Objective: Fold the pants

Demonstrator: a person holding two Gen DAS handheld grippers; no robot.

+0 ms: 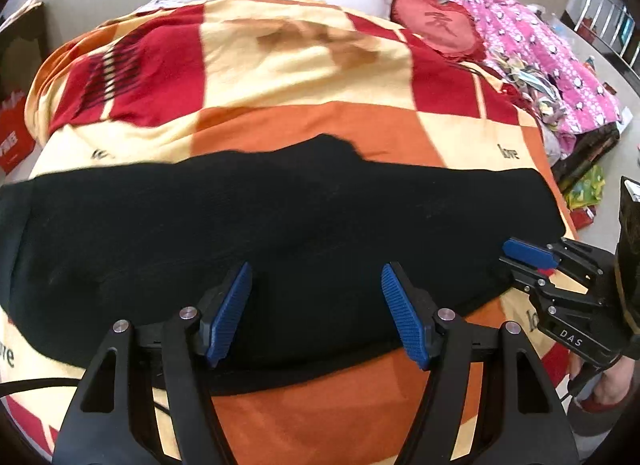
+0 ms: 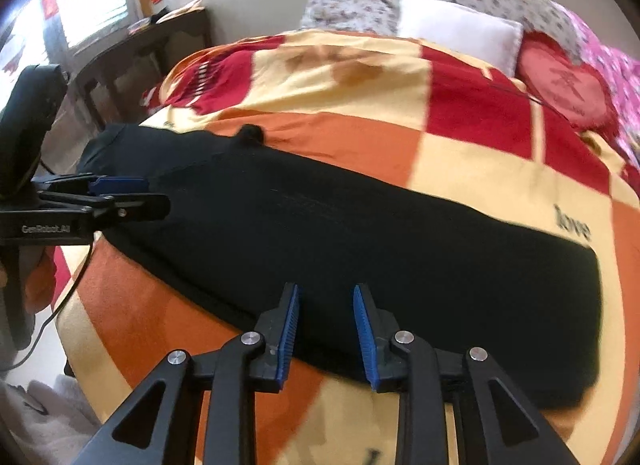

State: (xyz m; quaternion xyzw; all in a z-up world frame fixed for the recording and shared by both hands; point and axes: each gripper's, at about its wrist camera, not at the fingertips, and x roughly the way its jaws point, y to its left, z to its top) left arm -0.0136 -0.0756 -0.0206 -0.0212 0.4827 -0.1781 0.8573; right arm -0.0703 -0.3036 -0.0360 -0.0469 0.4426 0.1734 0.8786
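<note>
We lose the pants (image 1: pixel 280 225) past the picture edge left of the left gripper (image 1: pixel 316 313). Its housing hides their near hem. Blur smears the blanket (image 2: pixel 460 153) lettering beyond the right gripper (image 2: pixel 326 329).

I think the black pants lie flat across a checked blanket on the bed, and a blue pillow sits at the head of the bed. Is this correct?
Not quite. The pillow at the head of the bed is white, not blue, as the right wrist view shows. The rest holds: the black pants lie flat across the checked blanket.
</note>
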